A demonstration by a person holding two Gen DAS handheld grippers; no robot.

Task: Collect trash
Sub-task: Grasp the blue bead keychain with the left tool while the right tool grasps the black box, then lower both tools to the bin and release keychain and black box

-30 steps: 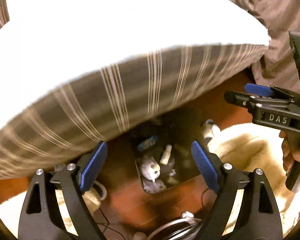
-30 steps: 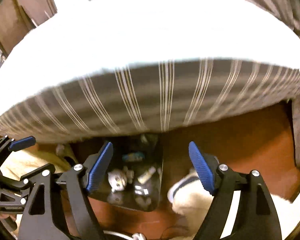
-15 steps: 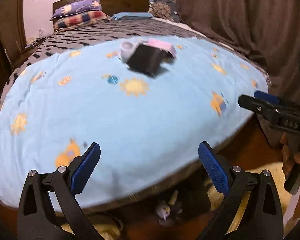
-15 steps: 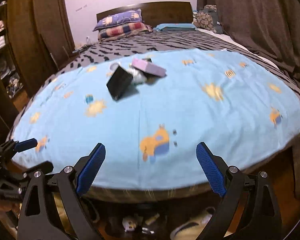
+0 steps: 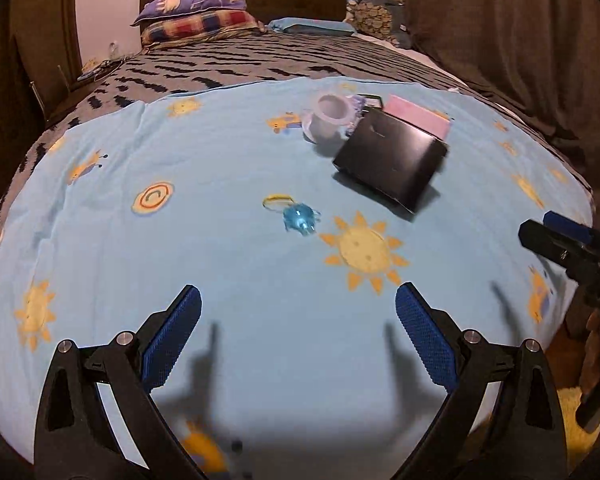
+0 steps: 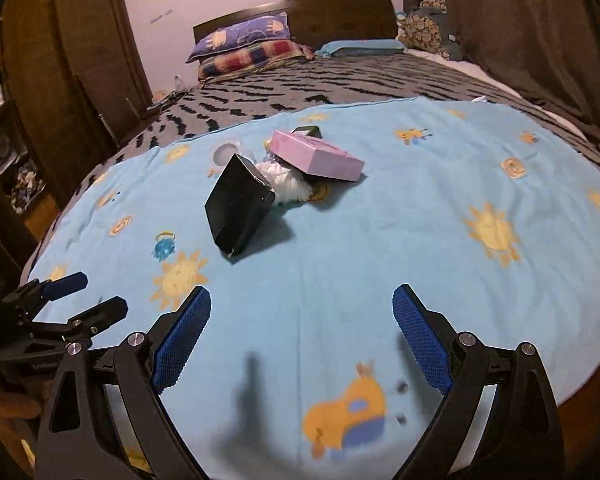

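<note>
On the light blue sheet (image 5: 112, 256) lies a pile of trash: a black box (image 5: 392, 164) propped on edge, a pink box (image 5: 416, 120) behind it and a white cup (image 5: 330, 118) on its side. A blue wrapper (image 5: 300, 218) lies nearer. My left gripper (image 5: 298, 320) hovers short of them, its wide jaws closing a little with nothing between them. My right gripper (image 6: 302, 320) is open and empty, with the black box (image 6: 238, 208), pink box (image 6: 316, 156) and a white crumpled wad (image 6: 286, 182) ahead of it.
The grey patterned blanket (image 6: 340, 80), pillows (image 6: 252, 44) and headboard (image 6: 300, 8) lie beyond the sheet. A dark wardrobe (image 6: 72, 60) stands left, brown curtains (image 6: 520, 20) right. The other gripper (image 5: 568, 248) shows at the right edge, and the left one (image 6: 72, 300) at the lower left.
Both grippers rose from the floor, where a bin of trash sat under the bed edge, to above the bed. The pile on the sheet is now nearer.
</note>
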